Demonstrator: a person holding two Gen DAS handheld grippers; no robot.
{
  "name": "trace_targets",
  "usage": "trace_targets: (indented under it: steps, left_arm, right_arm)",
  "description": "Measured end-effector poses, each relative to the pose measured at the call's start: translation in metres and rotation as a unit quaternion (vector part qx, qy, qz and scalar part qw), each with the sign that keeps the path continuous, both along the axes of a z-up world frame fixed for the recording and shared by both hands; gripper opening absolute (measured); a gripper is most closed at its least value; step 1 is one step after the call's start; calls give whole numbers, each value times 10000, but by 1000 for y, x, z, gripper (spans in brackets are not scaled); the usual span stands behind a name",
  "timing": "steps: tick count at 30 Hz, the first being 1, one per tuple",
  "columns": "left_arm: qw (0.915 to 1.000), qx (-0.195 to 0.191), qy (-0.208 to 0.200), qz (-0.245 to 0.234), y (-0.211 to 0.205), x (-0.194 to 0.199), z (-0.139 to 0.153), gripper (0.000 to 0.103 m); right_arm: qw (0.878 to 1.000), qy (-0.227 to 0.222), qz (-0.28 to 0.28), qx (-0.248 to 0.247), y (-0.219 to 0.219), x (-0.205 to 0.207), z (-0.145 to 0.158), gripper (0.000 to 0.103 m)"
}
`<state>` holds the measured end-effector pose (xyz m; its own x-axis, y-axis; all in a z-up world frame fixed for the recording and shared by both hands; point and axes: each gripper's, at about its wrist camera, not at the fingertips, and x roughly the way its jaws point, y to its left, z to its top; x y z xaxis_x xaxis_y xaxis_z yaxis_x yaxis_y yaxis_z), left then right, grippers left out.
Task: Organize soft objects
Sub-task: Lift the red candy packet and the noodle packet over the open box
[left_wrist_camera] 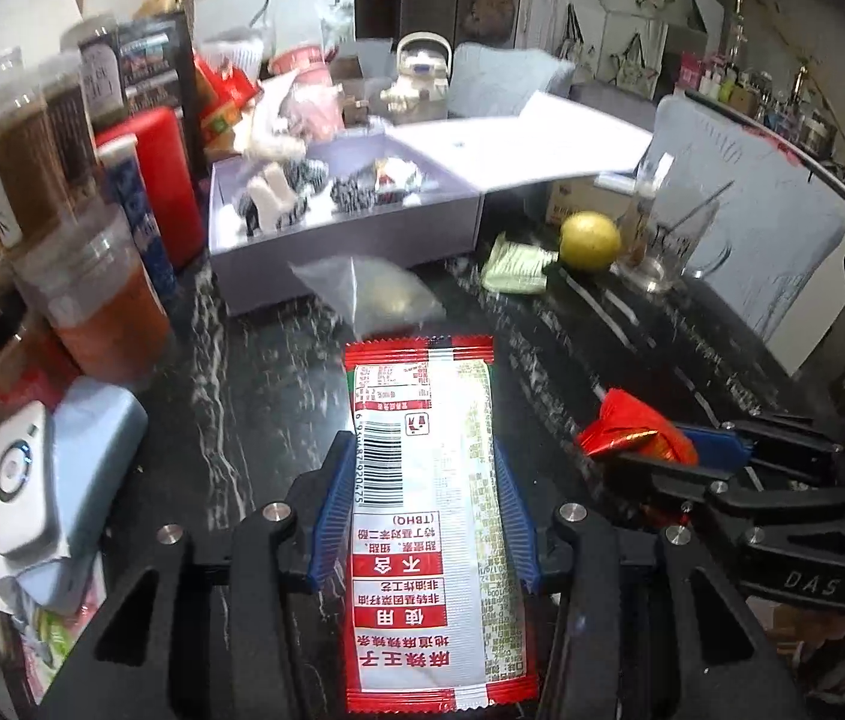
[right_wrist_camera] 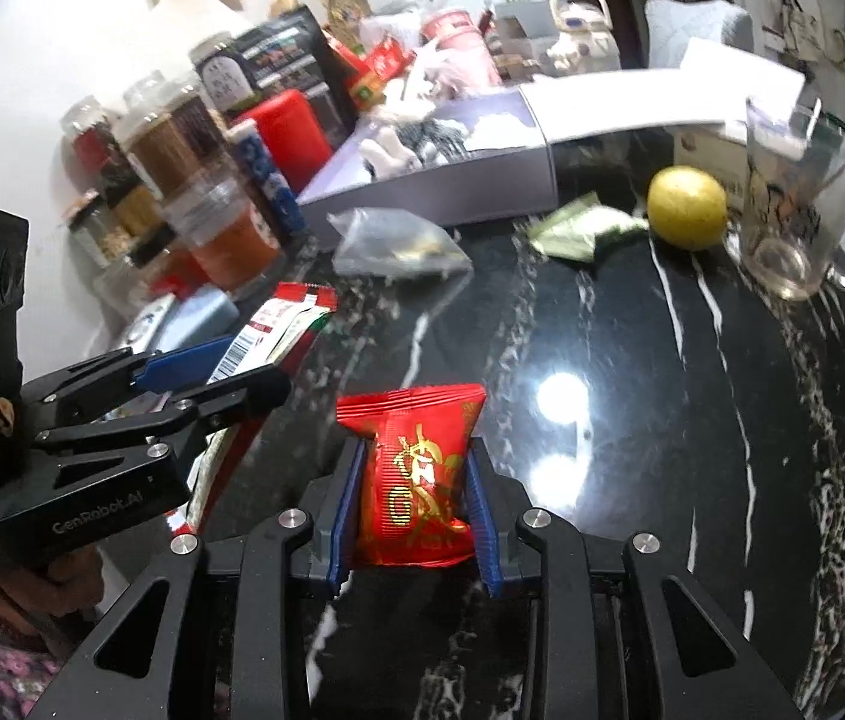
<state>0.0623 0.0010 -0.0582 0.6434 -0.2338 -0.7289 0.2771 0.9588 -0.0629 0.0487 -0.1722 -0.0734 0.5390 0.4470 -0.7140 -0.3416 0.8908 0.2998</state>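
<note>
My left gripper (left_wrist_camera: pixel 419 456) is shut on a long red-and-white snack packet (left_wrist_camera: pixel 428 516), held above the black marble table (left_wrist_camera: pixel 242 420). My right gripper (right_wrist_camera: pixel 413 456) is shut on a small red foil packet (right_wrist_camera: pixel 416 480) with gold print. The right gripper and its red packet (left_wrist_camera: pixel 638 435) show at the right of the left wrist view. The left gripper (right_wrist_camera: pixel 242 366) and its snack packet (right_wrist_camera: pixel 284 330) show at the left of the right wrist view. An open grey box (left_wrist_camera: pixel 350 222) with several soft items inside stands at the back. A clear plastic bag (left_wrist_camera: pixel 374 294) lies in front of it.
Jars and a cup of orange drink (left_wrist_camera: pixel 104 312) crowd the left side with a red can (left_wrist_camera: pixel 164 180). A yellow lemon (left_wrist_camera: pixel 590 240), a green packet (left_wrist_camera: pixel 518 267) and a glass mug (right_wrist_camera: pixel 794 210) sit at the back right. A blue pack and white device (left_wrist_camera: pixel 26 480) lie near left.
</note>
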Motion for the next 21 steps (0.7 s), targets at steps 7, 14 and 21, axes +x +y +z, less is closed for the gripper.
trace_targets:
  steps: [7,14,21]
  left_arm:
    - [9994,-166,-302,40,3,3,29,45]
    - [9975,-339,-620,76,5,15,56,45]
    - [9944,-471,-948,69,8,35,80,45]
  right_arm:
    - [9994,-282,97,184,-1,1,25,32]
    - [9978,-642,112,141,0,13,53,32]
    - [9954,-934,163,157,2,30,78,32]
